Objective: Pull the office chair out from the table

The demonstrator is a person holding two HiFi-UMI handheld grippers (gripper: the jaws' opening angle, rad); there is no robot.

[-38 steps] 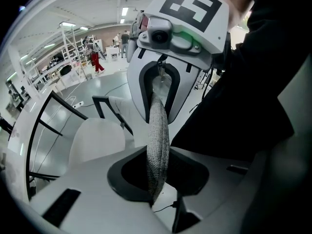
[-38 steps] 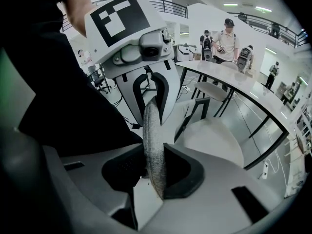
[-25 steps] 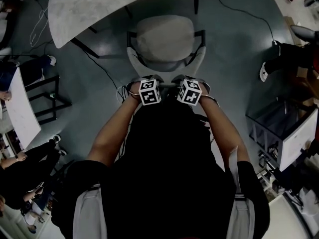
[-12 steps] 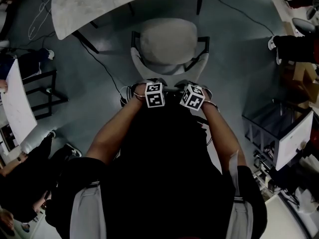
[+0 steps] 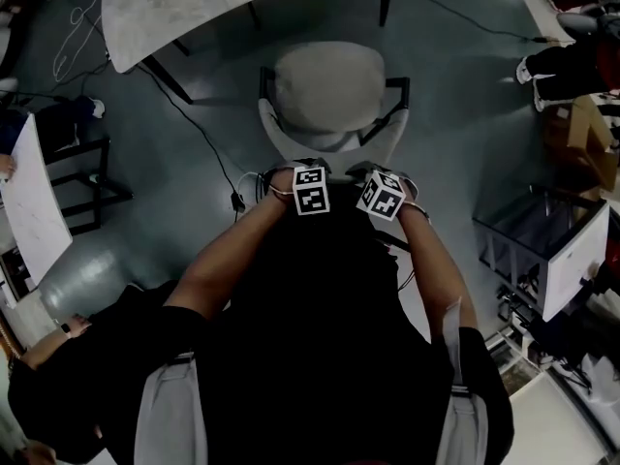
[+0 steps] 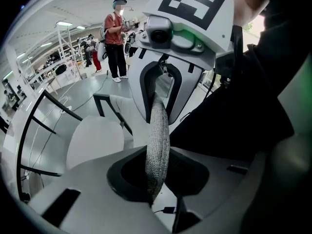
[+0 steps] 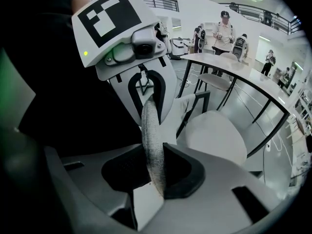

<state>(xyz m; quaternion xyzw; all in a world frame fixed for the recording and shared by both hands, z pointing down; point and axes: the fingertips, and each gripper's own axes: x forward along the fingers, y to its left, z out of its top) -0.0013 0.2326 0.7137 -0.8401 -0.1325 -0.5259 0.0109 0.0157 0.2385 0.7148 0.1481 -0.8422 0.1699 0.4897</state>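
The office chair [image 5: 327,90] stands just off the bench [image 5: 184,8], with a strip of floor [image 5: 455,114] showing between its seat front and the bench edge. From the head view the chair's base is hidden under the seat. The top of its backrest [image 6: 157,145] is mostly covered by the two claws and the person's [image 5: 320,356] torso. The bench is cut off by the top of the picture.

Bare floor lies on both sides of the chair. A cable [image 5: 208,143] trails to the chair's left, a black frame [image 5: 87,177] stands further left, and a dark bin [image 5: 528,235] is well apart on the right.

The left claw [image 6: 157,177] is clamped on the backrest's fabric top edge. The right claw [image 7: 155,174] is clamped on the same edge just beside it, with both sets of jaws pressing the rim.
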